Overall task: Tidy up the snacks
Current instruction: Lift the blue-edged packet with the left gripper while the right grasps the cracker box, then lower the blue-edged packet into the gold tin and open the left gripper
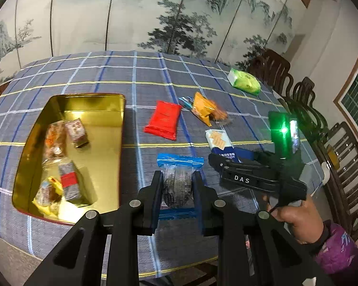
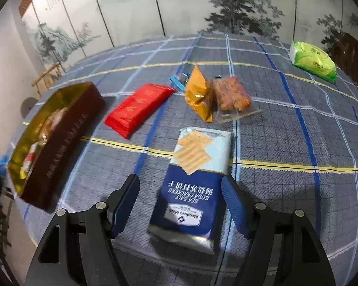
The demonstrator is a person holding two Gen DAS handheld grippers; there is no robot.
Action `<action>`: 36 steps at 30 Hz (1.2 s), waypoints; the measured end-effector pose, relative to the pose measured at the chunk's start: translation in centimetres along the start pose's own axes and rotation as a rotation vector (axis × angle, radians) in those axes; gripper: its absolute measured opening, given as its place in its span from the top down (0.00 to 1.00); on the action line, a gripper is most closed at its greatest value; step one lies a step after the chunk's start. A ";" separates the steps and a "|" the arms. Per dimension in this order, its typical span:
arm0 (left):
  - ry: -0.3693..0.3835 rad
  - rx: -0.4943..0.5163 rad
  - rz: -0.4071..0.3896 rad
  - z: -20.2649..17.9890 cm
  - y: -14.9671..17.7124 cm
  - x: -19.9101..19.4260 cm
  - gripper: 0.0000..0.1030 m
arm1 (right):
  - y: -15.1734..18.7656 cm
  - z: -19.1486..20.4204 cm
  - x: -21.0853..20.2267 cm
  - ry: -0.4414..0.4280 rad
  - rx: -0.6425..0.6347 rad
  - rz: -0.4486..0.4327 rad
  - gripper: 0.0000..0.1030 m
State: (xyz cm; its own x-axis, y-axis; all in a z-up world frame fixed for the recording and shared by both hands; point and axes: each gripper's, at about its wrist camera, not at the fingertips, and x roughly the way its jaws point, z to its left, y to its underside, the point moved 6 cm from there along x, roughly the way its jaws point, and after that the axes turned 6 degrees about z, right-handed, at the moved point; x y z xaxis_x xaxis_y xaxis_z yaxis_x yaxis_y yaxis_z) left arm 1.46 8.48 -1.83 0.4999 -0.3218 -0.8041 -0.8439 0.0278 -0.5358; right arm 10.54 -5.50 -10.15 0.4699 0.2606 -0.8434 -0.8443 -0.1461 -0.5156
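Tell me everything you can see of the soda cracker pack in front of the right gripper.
The soda cracker pack is a flat, glossy film pouch, dark blue at the near end with white "Sea Salt Soda Crackers" lettering that reads upside down, pale blue at the far end with pictured crackers. It looks sealed and lies flat on the checked tablecloth, lengthwise between the fingers of the open right gripper, which do not press it. No other snack touches it.
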 end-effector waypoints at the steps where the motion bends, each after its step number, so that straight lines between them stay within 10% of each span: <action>1: -0.001 -0.007 -0.004 0.4 0.1 -0.3 0.80 | 0.1 -0.1 0.3 0.012 0.003 0.016 0.31; 9: -0.033 -0.066 -0.043 4.4 0.3 -2.7 0.80 | 0.4 -0.8 0.4 0.080 -0.081 0.030 0.50; 36: -0.195 -0.010 -0.012 10.9 -6.2 4.1 0.79 | 0.1 -10.8 -1.5 0.075 0.207 -0.116 0.51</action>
State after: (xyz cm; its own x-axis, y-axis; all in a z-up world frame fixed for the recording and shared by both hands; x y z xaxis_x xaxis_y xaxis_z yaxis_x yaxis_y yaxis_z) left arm 10.82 17.28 -4.60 0.5370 -0.1324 -0.8331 -0.8393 0.0156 -0.5435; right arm 12.53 -16.17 -10.59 0.5784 0.1918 -0.7929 -0.8145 0.0814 -0.5744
